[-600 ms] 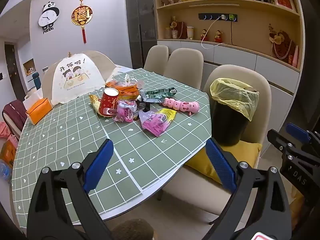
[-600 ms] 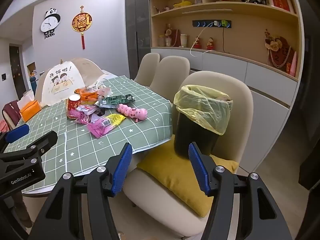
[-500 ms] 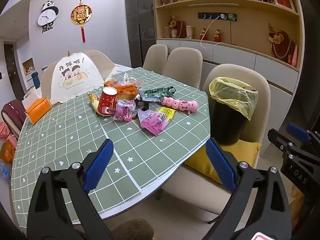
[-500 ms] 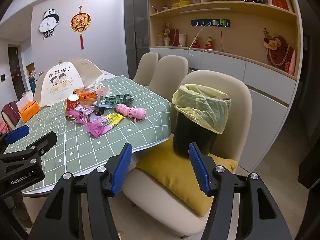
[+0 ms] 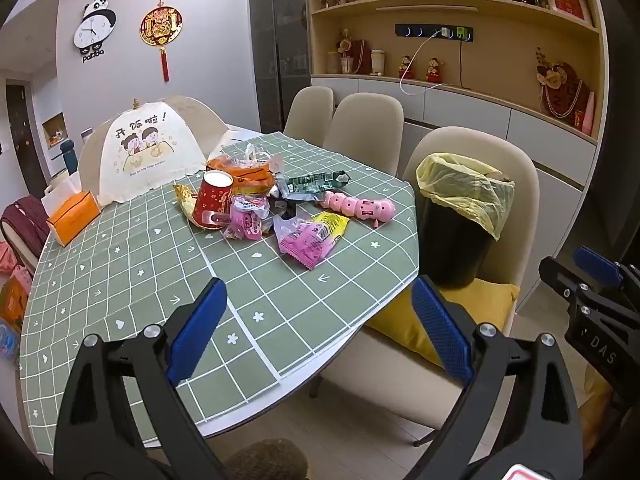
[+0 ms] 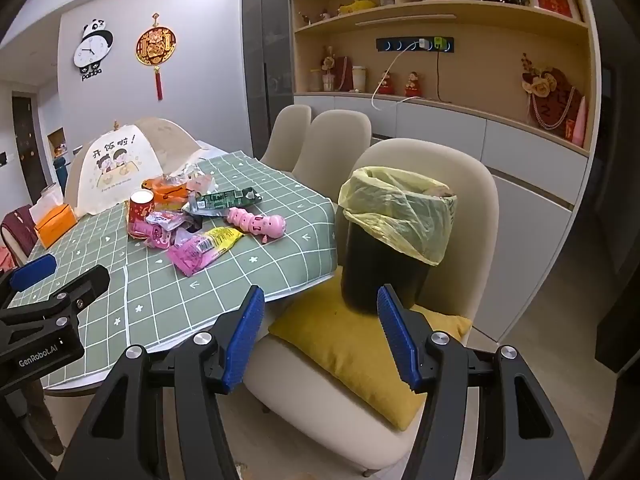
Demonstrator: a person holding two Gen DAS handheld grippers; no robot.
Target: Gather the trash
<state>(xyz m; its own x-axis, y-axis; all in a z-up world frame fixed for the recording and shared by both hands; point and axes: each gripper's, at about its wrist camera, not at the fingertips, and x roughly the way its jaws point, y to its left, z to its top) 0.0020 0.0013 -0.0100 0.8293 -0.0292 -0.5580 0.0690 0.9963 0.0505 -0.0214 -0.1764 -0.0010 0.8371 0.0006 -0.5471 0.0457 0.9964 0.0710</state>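
Both views have drifted slightly: the trash heap [image 5: 264, 204] on the worktop [image 5: 120, 280] and the lined bin [image 6: 384, 240] sit a little further left in frame than before.

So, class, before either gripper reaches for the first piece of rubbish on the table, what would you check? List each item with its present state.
1. Left gripper open and holding nothing: ok.
2. Right gripper open and holding nothing: ok.
3. Black bin upright on the yellow cushion, yellow liner mouth open: ok.
4. Room left inside the bin: cannot tell, the inside is hidden.
5. Nearest piece, the pink and yellow wrapper, lies flat and apart from the pile: ok.
6. Red cup empty: cannot tell.
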